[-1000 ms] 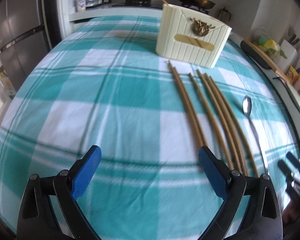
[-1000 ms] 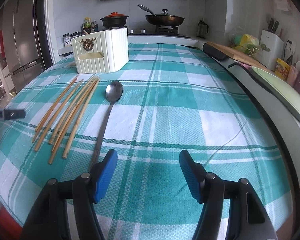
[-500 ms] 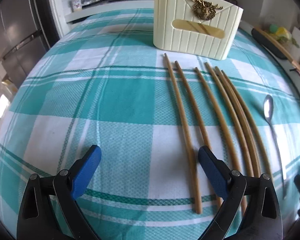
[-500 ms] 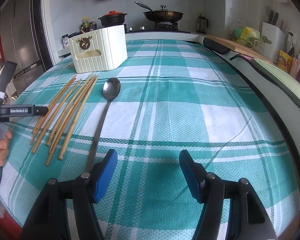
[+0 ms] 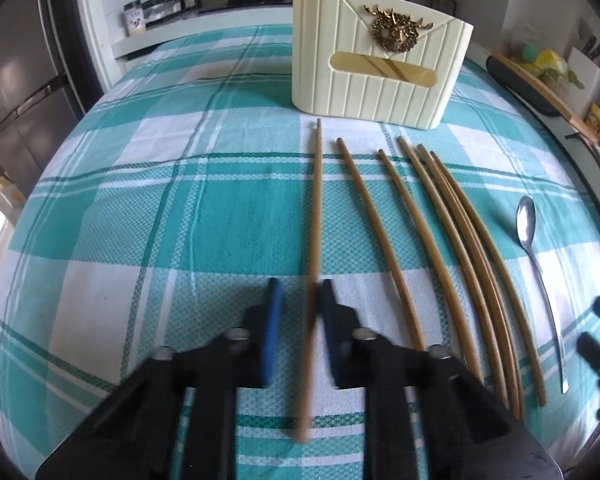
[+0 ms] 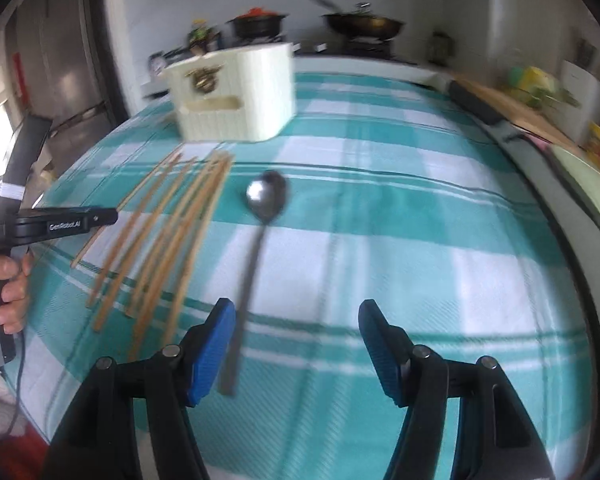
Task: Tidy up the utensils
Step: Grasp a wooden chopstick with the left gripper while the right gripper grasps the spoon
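1. Teal-and-white checked cloth (image 5: 148,208) covers your table, with stove, pans and fridge behind.
2. Your left gripper (image 5: 300,320) is closing, its blue pads nearly clenched around the leftmost chopstick (image 5: 317,200), which lies between them on the cloth.
3. Five more chopsticks (image 5: 440,232) fan out to its right, the spoon (image 5: 526,220) beyond them.
4. Cream holder (image 5: 376,64) stands just past the tips.
5. Your right gripper (image 6: 296,344) hangs with jaws spread and empty, the spoon handle beside its left pad.
6. Bare cloth lies wide to the left.
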Demonstrator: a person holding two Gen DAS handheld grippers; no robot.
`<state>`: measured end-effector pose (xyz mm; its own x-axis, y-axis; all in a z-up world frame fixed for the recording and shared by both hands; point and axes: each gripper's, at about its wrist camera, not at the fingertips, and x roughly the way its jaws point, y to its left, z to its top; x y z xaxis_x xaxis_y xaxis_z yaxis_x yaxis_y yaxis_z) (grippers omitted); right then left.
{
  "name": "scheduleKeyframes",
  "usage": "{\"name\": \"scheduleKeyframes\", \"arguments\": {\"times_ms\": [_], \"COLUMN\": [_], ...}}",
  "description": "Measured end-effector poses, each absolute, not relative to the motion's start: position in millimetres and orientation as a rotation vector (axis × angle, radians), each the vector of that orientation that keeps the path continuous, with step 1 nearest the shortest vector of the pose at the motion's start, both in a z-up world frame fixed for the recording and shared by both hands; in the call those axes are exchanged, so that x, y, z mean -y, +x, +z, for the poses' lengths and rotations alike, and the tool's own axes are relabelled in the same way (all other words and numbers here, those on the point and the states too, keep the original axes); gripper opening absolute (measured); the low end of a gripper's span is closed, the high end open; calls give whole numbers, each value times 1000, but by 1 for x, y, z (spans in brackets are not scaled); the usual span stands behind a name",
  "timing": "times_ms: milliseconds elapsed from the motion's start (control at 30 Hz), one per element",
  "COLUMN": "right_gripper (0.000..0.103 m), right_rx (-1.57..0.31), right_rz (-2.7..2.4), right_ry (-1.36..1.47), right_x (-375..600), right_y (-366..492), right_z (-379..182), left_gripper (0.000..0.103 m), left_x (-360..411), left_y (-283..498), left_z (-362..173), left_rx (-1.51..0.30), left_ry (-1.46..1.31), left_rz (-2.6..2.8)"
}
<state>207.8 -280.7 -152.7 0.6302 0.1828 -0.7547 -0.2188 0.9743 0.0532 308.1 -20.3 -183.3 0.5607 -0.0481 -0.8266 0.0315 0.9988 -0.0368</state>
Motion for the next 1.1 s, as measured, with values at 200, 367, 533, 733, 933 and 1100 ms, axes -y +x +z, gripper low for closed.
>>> {"name": "scheduleKeyframes", "arguments": {"times_ms": [200, 367, 533, 733, 933, 1100], "right_gripper": [36, 12, 12, 60, 60, 60], "right_rx": [-900, -904, -928, -891, -920, -965], "right_rz": [292, 217, 128, 173, 269, 307], "right_ry": [-176, -208, -212, -143, -157, -222], "right_x": [239, 241, 265, 286, 273, 251], "right_y": [230, 229, 223, 214, 231, 254], "right_z": [-170, -170, -166, -151, -153, -167], "left_gripper": [5, 5, 14, 80, 80, 78], "left_x": [-1, -30, -48, -66, -70, -70], "left_y": [293, 274, 264, 268, 301, 329], "left_z": [-183, -183, -182, -171, -173, -184], "left_rx": [-972, -981, -1012, -1009, -1067, -1106], "left_ry": [-79, -117, -122, -171, -124, -102], "left_rz": [15, 73, 19, -90, -144, -155]}}
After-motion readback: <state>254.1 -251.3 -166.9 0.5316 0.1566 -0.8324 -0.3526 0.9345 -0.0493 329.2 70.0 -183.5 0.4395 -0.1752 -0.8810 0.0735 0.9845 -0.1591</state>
